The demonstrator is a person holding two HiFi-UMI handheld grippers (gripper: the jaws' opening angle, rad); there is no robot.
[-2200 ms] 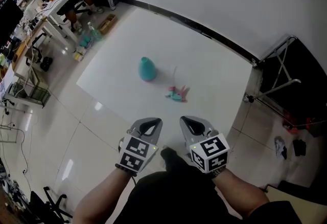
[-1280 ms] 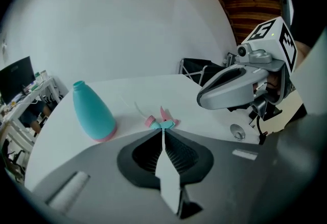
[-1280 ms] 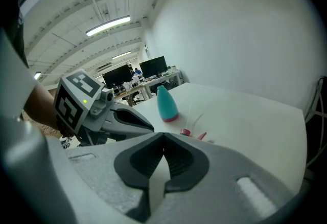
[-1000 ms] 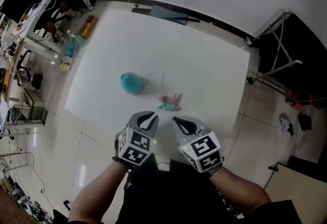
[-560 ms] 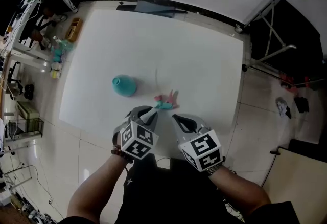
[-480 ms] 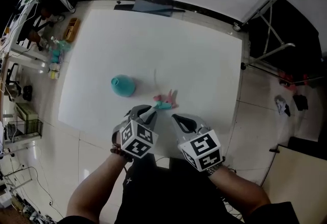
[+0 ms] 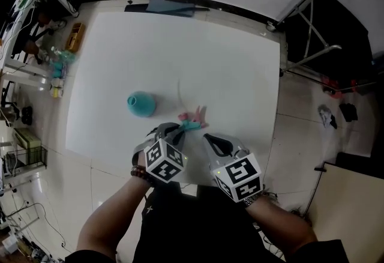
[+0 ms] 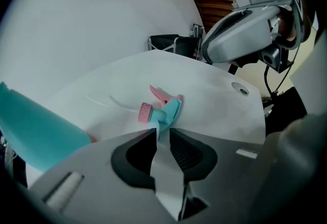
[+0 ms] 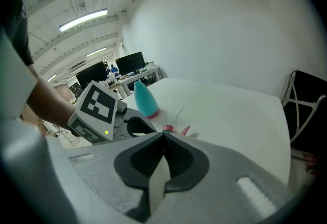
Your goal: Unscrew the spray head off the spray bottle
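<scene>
On the white counter (image 7: 240, 45), one spray head (image 7: 193, 119) lies flat, its tube (image 7: 179, 90) pointing away.
One spray bottle (image 7: 141, 104) stands upright; left gripper (image 7: 176, 129) fingers, just opening, stand empty at the head; right gripper (image 7: 207, 137) fingers are together.

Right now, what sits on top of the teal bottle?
Nothing: the teal bottle has a bare neck. The spray head lies apart from it on the white surface. The bottle's inside is hidden.

Teal bottle (image 7: 141, 104), pink-and-teal spray head (image 7: 193, 119), white table (image 7: 234, 57), grey left gripper (image 7: 172, 131), its black-and-white patterned marker cube (image 7: 164, 161)
</scene>
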